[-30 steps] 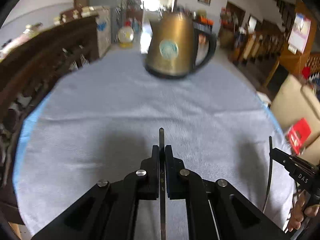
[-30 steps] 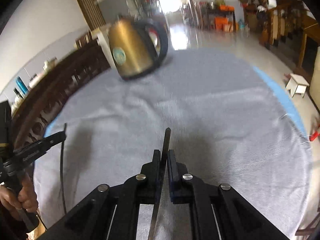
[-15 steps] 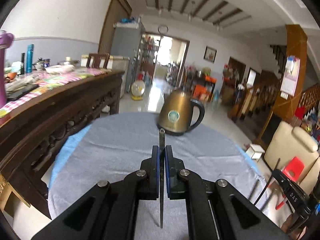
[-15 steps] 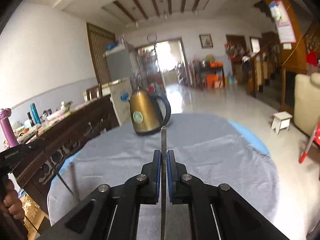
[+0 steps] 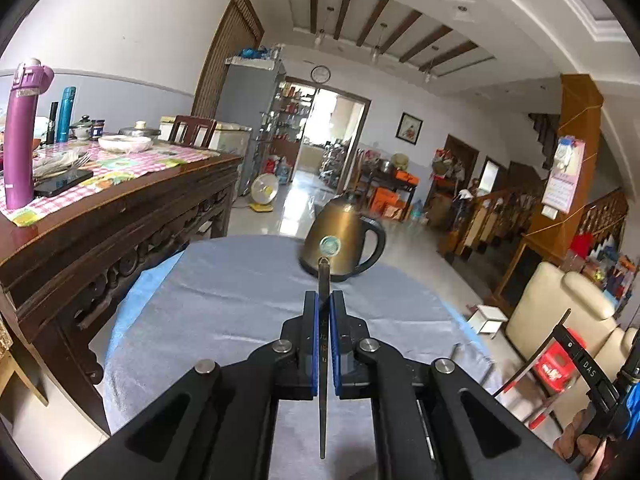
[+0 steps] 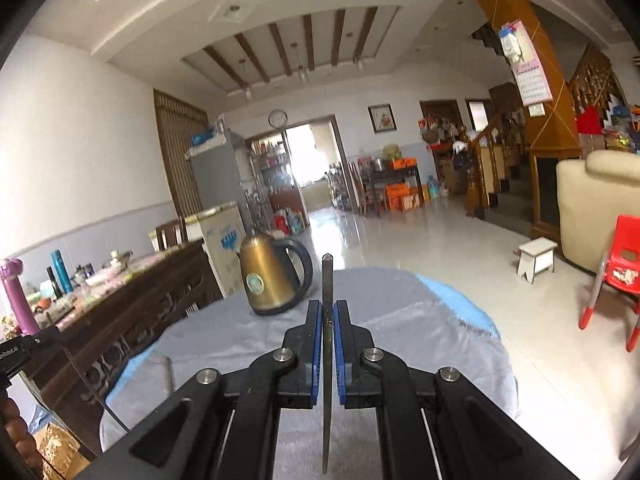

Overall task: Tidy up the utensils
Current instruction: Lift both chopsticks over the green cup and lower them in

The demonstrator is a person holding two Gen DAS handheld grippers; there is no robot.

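Observation:
My left gripper [image 5: 323, 300] is shut on a dark chopstick [image 5: 323, 280] that runs forward between the blue pads, raised above the round table's grey cloth [image 5: 240, 292]. My right gripper [image 6: 328, 308] is shut on a second dark chopstick [image 6: 327, 280] in the same way, also lifted above the cloth [image 6: 400, 332]. The right gripper [image 5: 568, 340] with its chopstick shows at the lower right of the left wrist view. The left gripper [image 6: 24, 348] shows at the left edge of the right wrist view.
A bronze kettle [image 5: 340, 240] with a black handle stands at the far side of the table, also in the right wrist view [image 6: 272, 276]. A dark carved sideboard [image 5: 100, 216] with bottles stands left. A cream sofa [image 5: 568, 304] and a red chair [image 6: 616, 272] stand right.
Both grippers have risen and tilted up from looking down at the cloth to looking across the room. Each still holds its chopstick.

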